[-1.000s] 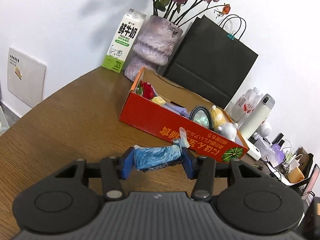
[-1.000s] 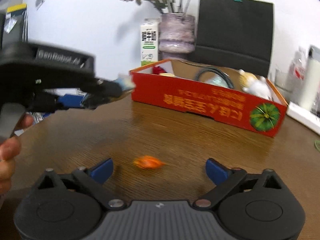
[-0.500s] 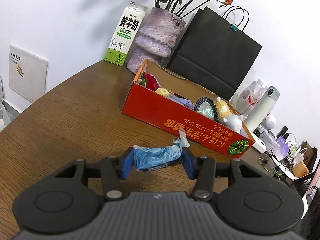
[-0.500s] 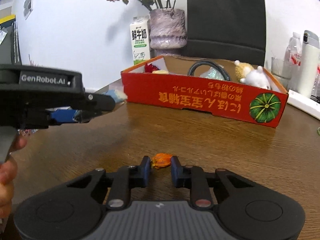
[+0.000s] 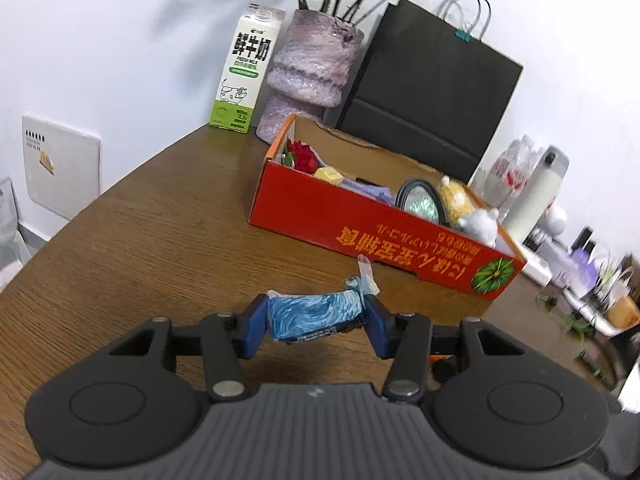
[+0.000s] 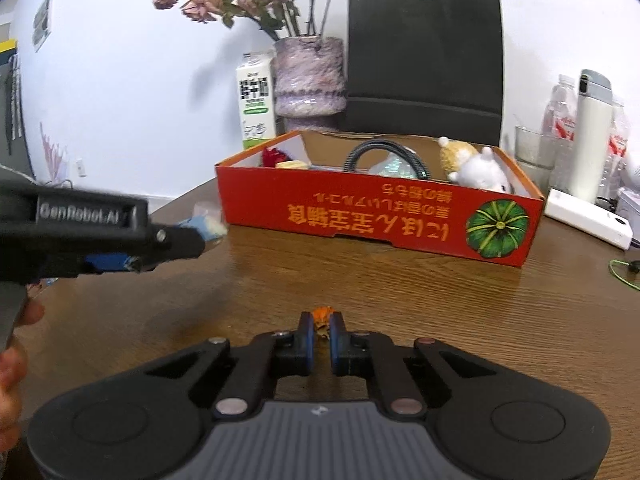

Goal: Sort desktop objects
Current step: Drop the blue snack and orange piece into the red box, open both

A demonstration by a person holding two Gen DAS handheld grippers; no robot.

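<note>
My left gripper (image 5: 314, 320) is shut on a blue swirl-patterned packet (image 5: 316, 314), held above the wooden table in front of the red cardboard box (image 5: 360, 228). In the right wrist view that left gripper (image 6: 160, 248) reaches in from the left with the packet's pale end (image 6: 208, 224) sticking out near the box (image 6: 380, 220). My right gripper (image 6: 321, 330) is shut on a small orange piece (image 6: 322, 314), pinched between its blue pads just above the tabletop. The box holds a red rose, a round mirror and plush toys.
Behind the box stand a milk carton (image 5: 246, 68), a purple vase of dried flowers (image 5: 312, 68) and a black paper bag (image 5: 432, 92). A white thermos (image 6: 592, 136), bottles, a glass and cables crowd the right side. A hand (image 6: 16, 356) shows at the left edge.
My right gripper closed from wide open onto the orange piece and lifted it slightly off the table. The left gripper kept its hold on the blue packet, rolling a little.
</note>
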